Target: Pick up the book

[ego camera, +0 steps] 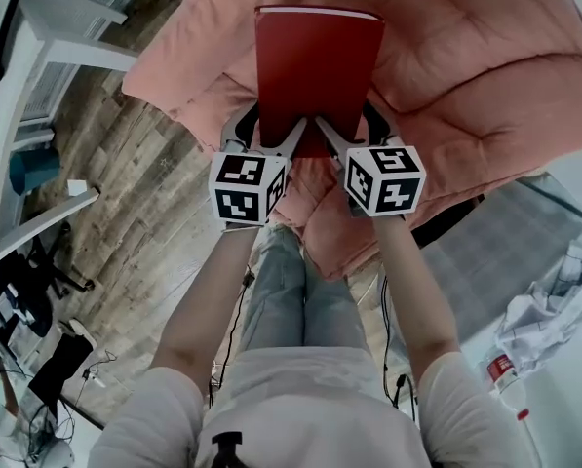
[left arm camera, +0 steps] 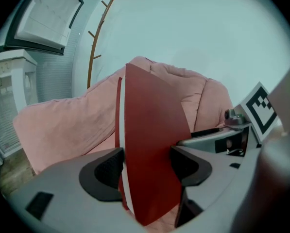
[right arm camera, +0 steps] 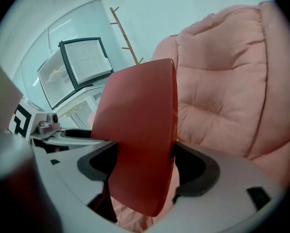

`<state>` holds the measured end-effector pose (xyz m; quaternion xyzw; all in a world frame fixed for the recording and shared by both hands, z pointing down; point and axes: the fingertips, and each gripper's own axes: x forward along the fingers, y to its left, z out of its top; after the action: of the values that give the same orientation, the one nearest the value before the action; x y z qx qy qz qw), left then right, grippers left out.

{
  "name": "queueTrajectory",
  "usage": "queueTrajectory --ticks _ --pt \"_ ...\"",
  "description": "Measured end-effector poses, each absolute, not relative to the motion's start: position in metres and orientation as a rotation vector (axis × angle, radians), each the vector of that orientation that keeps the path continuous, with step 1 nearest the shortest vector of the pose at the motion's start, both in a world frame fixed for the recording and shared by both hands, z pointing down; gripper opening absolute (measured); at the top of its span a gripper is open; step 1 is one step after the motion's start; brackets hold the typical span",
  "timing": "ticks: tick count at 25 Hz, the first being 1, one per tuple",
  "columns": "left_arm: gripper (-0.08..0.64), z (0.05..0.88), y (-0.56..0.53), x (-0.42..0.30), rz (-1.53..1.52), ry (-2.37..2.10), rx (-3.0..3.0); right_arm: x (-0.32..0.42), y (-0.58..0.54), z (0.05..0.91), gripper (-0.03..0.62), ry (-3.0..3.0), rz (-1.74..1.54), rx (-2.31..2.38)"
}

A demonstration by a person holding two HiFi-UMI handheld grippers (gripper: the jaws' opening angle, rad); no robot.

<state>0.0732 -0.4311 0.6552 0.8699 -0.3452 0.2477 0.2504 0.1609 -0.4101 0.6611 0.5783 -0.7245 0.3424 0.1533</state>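
A thin red book (ego camera: 315, 71) is held up in the air over a pink padded seat, and both grippers grip its near edge. My left gripper (ego camera: 276, 136) is shut on the book's lower left corner, while my right gripper (ego camera: 341, 135) is shut on its lower right corner. In the left gripper view the red book (left arm camera: 152, 154) stands edge-on between the two dark pads (left arm camera: 107, 171), white page edges showing. In the right gripper view the red cover (right arm camera: 140, 140) fills the gap between the jaws of the right gripper (right arm camera: 145, 171).
The pink quilted cushion seat (ego camera: 466, 76) lies beneath and beyond the book. Wooden floor (ego camera: 135, 183) is at the left, with a white shelf unit (ego camera: 37, 57). A wooden coat stand (left arm camera: 98, 38) stands by the wall. Crumpled cloth (ego camera: 554, 310) lies at the right.
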Motion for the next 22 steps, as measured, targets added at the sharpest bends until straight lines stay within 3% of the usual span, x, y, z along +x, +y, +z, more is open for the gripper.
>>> queueTrajectory --ticks 22 --pt "0.304 0.512 -0.376 0.082 0.514 -0.945 2.414 0.170 -0.355 0.512 0.365 -2.084 0.842 1.720"
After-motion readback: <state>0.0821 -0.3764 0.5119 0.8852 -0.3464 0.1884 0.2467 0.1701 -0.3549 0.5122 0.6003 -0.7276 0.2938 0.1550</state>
